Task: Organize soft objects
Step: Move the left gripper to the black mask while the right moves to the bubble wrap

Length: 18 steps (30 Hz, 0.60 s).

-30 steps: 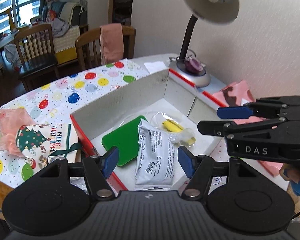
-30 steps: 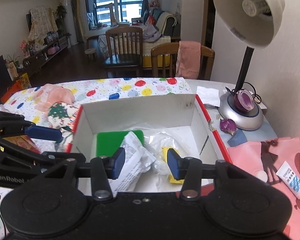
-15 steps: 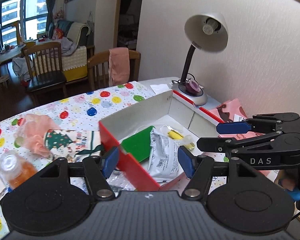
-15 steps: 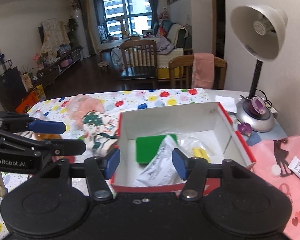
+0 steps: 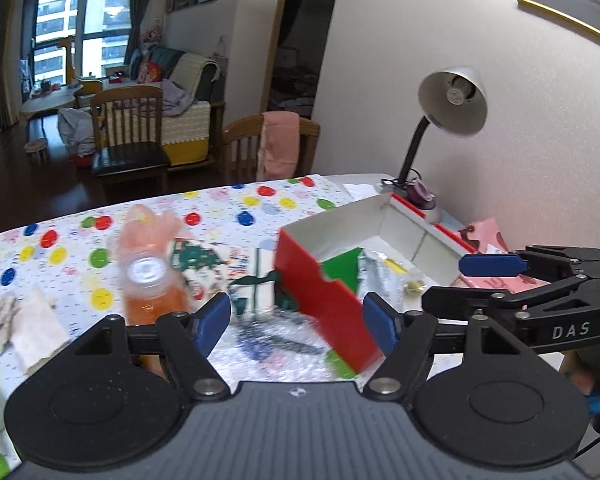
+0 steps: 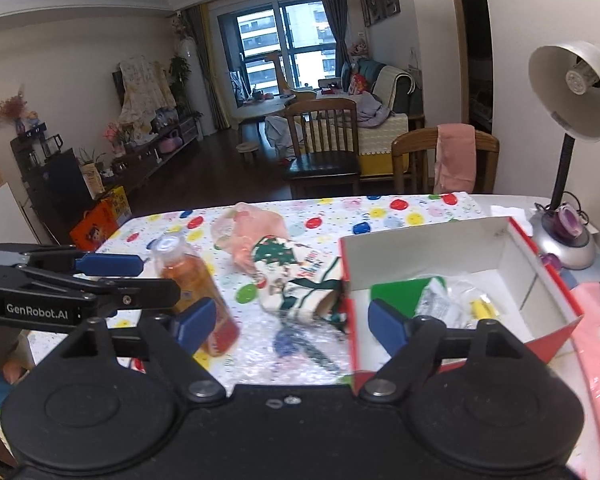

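Left wrist view: left gripper (image 5: pixel 296 322) empty, jaws opening wide; red box (image 5: pixel 324 300) at 3 o'clock of the orange bottle (image 5: pixel 150 294), holding a green pad (image 5: pixel 340 270).

Right wrist view: right gripper (image 6: pixel 286 322) empty, jaws opening; Christmas pouch (image 6: pixel 296 276) at 12 o'clock, touching the box. Risk: knocking the bottle over when reaching.

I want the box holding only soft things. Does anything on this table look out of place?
The orange drink bottle stands among the soft items on the tablecloth, beside the Christmas bag: a rigid thing in a soft pile. Inside the box, a flat green piece may also be rigid.
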Tool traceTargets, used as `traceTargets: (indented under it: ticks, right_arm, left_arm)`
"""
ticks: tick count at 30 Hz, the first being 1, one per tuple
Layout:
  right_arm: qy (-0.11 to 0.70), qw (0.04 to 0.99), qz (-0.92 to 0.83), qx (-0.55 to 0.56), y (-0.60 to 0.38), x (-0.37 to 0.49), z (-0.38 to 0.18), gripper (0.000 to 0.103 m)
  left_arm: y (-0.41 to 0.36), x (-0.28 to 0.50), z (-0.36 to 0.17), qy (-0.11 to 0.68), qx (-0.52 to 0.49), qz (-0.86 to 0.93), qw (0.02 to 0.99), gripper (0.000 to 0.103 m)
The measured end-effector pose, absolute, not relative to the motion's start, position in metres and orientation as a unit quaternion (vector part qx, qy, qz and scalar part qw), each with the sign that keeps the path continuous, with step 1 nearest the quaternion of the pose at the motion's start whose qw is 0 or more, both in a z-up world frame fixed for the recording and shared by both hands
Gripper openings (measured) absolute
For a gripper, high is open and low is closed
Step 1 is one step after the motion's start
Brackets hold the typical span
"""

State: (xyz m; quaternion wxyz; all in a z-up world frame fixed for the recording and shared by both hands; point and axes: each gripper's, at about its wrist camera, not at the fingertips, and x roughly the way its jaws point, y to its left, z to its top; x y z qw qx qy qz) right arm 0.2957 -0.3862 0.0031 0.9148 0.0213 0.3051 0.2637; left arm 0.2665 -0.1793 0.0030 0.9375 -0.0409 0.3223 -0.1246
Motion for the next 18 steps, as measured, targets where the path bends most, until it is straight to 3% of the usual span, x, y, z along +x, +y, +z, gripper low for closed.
traceTargets:
  ticks: [10, 13, 15, 18]
  right_arm:
    - [0.309, 0.919, 0.246, 0.025, -0.339, 0.276, -0.010, 0.100]
    - [0.312, 0.920, 0.235, 0.024, -0.325, 0.270, -0.018, 0.102]
    - [0.318, 0.921, 0.224, 0.021, -0.317, 0.269, -0.026, 0.102]
    - [0.331, 0.919, 0.213, 0.022, -0.307, 0.269, -0.038, 0.102]
  left_arm:
    - [-0.116, 0.245, -0.003, 0.312, -0.063, -0.114, 0.941, 0.086]
    - [-0.097, 0.241, -0.009, 0.313, -0.074, -0.119, 0.939, 0.088]
    - [-0.086, 0.239, -0.014, 0.315, -0.079, -0.117, 0.939, 0.096]
    - [-0.071, 0.236, -0.022, 0.313, -0.081, -0.112, 0.940, 0.100]
